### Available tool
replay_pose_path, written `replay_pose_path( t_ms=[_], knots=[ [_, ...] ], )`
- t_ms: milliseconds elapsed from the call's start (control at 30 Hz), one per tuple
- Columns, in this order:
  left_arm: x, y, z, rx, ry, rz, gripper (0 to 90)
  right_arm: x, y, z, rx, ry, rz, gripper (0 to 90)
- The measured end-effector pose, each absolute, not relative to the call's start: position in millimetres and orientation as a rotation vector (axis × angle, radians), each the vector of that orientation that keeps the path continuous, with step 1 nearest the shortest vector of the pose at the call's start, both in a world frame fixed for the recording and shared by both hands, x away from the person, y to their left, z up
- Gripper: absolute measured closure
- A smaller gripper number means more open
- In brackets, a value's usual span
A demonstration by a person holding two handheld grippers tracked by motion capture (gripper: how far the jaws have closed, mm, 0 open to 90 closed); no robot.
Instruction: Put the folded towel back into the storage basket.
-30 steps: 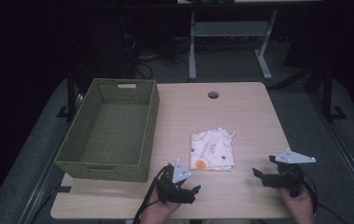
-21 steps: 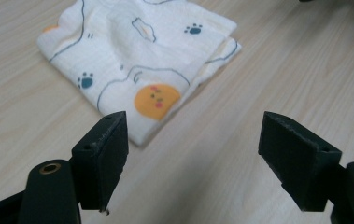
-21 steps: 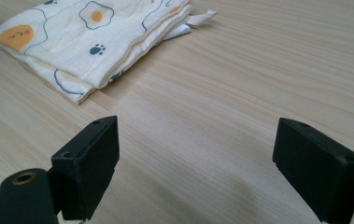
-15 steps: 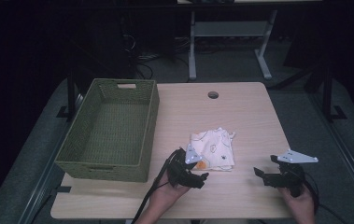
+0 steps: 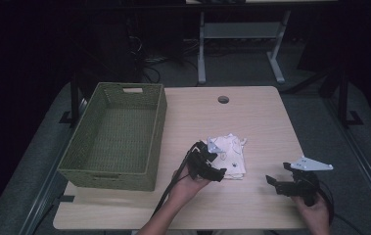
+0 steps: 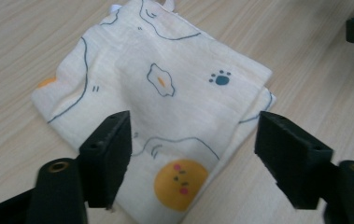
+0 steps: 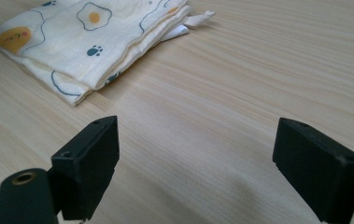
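Left gripper (image 5: 218, 165) over folded cloth (image 5: 231, 155), jaws spread, just been closing, nothing pinched. Right gripper (image 5: 277, 182) spread wide above bare table (image 5: 251, 117).

Desk (image 5: 251, 122): light wood-grain top with rounded corners, its surface clean. A round cable hole (image 5: 223, 99) sits near the far edge, about midway along it.

Basket (image 5: 116, 134): green woven, rectangular, with a cut-out handle in its far wall. It stands upright along the left edge of the desk, running from near the far left corner toward the near left corner. Nothing lies inside it.

Beyond the far edge, the white legs of a second table (image 5: 242, 44) stand on grey floor, with dark cables beside them. The surroundings are dim.
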State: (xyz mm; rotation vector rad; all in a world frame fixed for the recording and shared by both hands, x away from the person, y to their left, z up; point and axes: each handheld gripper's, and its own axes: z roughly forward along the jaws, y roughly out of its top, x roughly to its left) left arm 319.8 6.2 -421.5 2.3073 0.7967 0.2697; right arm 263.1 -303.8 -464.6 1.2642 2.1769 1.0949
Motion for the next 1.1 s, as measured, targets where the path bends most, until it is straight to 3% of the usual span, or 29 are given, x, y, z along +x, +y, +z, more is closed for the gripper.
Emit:
replay_pose_path(
  t_ms=[500,667,800,967,1100],
  knots=[
    [370.6,-35.0,-433.6,2.476,0.946,0.339,34.3,264.6,-304.1,-464.5,1.259,2.173,1.105,14.2],
    [379.1,-37.6,-443.7,2.477,0.997,0.245,35.1,264.1,-306.3,-463.7,1.266,2.157,1.112,14.1],
    [380.8,-37.5,-448.4,2.478,1.019,0.250,35.6,264.3,-307.1,-463.4,1.277,2.150,1.116,14.1],
    [374.8,-40.1,-448.2,2.492,0.965,0.272,48.0,263.7,-304.7,-463.7,1.270,2.152,1.106,14.1],
    [374.2,-40.7,-447.8,2.493,0.952,0.267,52.5,263.1,-304.7,-463.5,1.267,2.153,1.106,14.2]
  ],
)
